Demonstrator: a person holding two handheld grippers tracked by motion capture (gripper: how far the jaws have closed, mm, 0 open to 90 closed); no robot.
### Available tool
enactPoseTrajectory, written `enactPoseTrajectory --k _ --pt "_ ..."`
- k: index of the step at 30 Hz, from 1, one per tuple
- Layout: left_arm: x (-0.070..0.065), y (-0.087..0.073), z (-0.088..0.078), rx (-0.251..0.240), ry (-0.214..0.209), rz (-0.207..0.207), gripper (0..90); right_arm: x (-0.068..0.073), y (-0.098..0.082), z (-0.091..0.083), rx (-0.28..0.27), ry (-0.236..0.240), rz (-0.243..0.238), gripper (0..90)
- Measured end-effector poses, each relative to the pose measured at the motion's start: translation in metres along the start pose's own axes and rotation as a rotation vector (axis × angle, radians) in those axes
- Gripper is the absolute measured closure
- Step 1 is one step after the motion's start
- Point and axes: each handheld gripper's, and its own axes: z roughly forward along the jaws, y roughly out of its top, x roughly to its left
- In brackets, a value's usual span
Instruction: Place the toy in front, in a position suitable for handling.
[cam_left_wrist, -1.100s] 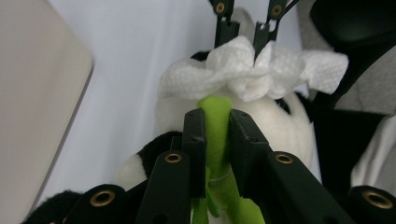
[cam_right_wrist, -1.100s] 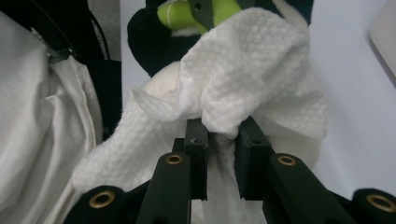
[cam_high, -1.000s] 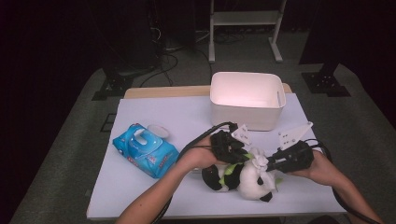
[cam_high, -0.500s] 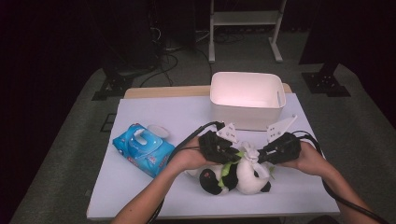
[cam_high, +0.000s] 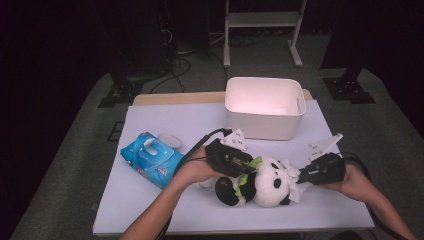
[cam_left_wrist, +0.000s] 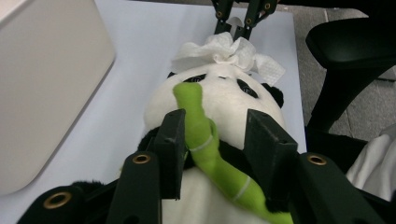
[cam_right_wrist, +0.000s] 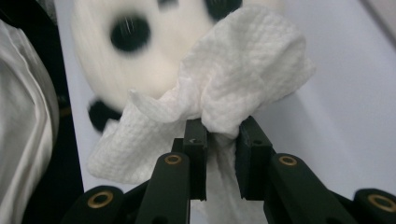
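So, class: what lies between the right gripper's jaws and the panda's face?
A crumpled white wipe, pinched by the right gripper, lies against the panda in the right gripper view.

One camera looks down on my table (cam_high: 165, 125) from above. Two ride my claws, facing close along their jaws; all share the panda (cam_high: 265, 182).

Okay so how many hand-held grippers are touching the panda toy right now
1 for certain. The left hand-held gripper straddles the plush panda at its green bamboo stalk. The right hand-held gripper pinches a white wipe against the panda's head; its own contact is hidden.
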Motion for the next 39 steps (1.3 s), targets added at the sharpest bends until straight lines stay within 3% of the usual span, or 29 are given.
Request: enactPoseTrajectory --k 10,15,27,39 --pt "0.001 -0.018 -0.029 -0.036 0.051 -0.035 51.0 -0.006 -0.061 -0.017 0.01 -0.06 0.144 73.6" --pt "0.0 -0.035 -0.04 -0.052 0.081 -0.065 47.9 -0.004 -0.076 -0.021 0.027 -0.088 0.187 60.4" --pt "0.002 -0.065 -0.055 -0.045 0.13 -0.124 42.6 -0.004 -0.056 -0.037 0.018 -0.157 0.136 50.1" --pt "-0.001 -0.081 -0.058 -0.03 0.141 -0.151 40.0 -0.013 -0.031 -0.042 -0.035 -0.134 0.104 45.2"
